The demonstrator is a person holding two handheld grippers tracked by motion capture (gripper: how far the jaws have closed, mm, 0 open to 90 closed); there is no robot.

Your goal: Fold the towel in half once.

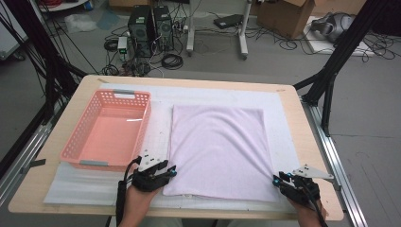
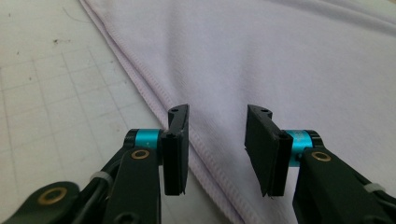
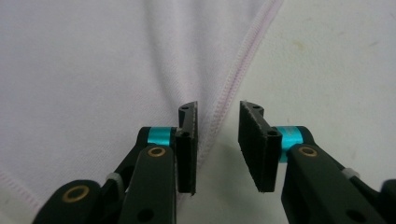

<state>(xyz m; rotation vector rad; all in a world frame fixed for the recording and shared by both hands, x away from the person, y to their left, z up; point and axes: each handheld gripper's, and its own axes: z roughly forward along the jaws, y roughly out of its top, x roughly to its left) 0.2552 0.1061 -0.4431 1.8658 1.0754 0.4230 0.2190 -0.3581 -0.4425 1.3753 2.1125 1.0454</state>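
A pale lilac cloth lies flat, folded into a rectangle, on a white mat. My left gripper sits at the cloth's near left corner. In the left gripper view its jaws stand apart just above the cloth, and the stitched hem runs under the left jaw. My right gripper is at the near right corner. In the right gripper view it is open, and the cloth's hem passes through the gap between the jaws, untouched by the pads.
A pink plastic basket with nothing in it stands on the mat left of the cloth, close to my left gripper. The wooden table's right edge lies just beyond my right gripper. Black frame legs and cables surround the table.
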